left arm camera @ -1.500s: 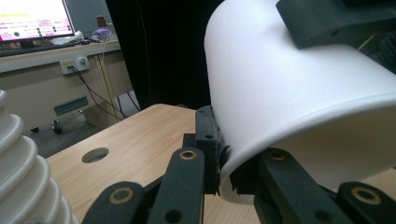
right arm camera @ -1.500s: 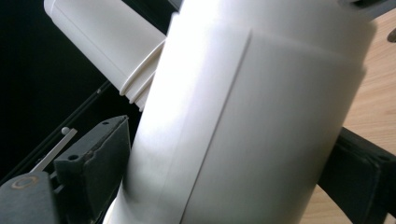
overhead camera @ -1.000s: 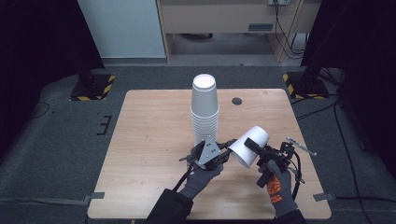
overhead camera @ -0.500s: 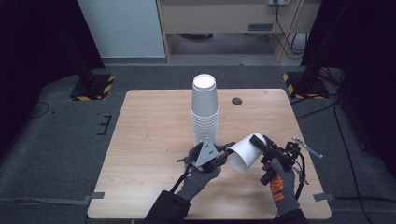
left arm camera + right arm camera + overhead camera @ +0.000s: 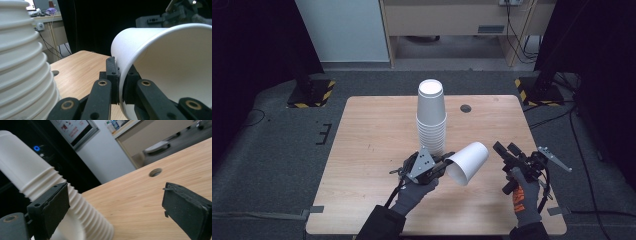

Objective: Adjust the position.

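- The cup (image 5: 468, 162) lies on its side in the air above the table's (image 5: 362, 150) near half, mouth toward the person; nothing shows inside it.
- The left gripper (image 5: 443, 164) pinches the cup's rim, one jaw inside the mouth and one outside, closed tight on the wall (image 5: 122, 82).
- The stack (image 5: 431, 117) of upturned cups stands at mid-table, just behind the left gripper and close beside the cup.
- The right gripper (image 5: 507, 150) is off to the right, apart from the cup, its jaws spread wide with nothing between them (image 5: 115, 205).
- A hole (image 5: 466, 108) sits in the tabletop right of the stack.
- The table's left half and far right corner are bare wood; the right hand (image 5: 526, 192) is near the right edge.
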A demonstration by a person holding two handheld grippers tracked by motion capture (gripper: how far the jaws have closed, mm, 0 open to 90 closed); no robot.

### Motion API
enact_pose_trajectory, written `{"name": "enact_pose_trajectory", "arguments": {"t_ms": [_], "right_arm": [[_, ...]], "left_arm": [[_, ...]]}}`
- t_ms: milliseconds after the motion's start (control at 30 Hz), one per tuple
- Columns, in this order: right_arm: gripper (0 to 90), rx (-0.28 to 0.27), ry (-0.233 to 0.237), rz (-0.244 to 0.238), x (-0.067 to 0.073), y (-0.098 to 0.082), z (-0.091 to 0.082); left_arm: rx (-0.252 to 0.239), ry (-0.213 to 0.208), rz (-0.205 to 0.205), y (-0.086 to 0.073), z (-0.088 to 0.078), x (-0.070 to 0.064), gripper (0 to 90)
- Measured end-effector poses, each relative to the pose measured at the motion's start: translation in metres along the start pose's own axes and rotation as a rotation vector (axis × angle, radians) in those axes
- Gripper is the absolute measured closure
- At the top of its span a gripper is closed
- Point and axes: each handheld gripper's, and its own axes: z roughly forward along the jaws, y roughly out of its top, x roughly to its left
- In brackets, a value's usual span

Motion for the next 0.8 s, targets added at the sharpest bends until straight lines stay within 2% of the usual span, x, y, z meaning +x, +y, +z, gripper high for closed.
{"name": "enact_pose_trajectory", "arguments": {"t_ms": [200,400,533,667,800], "right_arm": [[9.6,0.002,-0.079,-0.118,-0.003,0.0,-0.001],[11.0,0.026,-0.158,-0.238,-0.007,-0.002,-0.002],[10.9,0.066,-0.208,-0.282,-0.015,-0.004,-0.001],[10.8,0.12,-0.273,-0.382,-0.021,-0.007,0.0],[10.6,0.177,-0.313,-0.449,-0.025,-0.012,0.003]], "left_arm": [[0.01,0.008,-0.01,0.001,-0.013,0.005,85.5],[0.025,0.014,-0.017,-0.001,-0.026,0.009,85.5],[0.037,0.022,-0.018,-0.003,-0.038,0.012,85.5],[0.042,0.04,-0.024,-0.005,-0.052,0.016,85.5],[0.045,0.07,-0.041,-0.009,-0.067,0.024,85.6]]}}
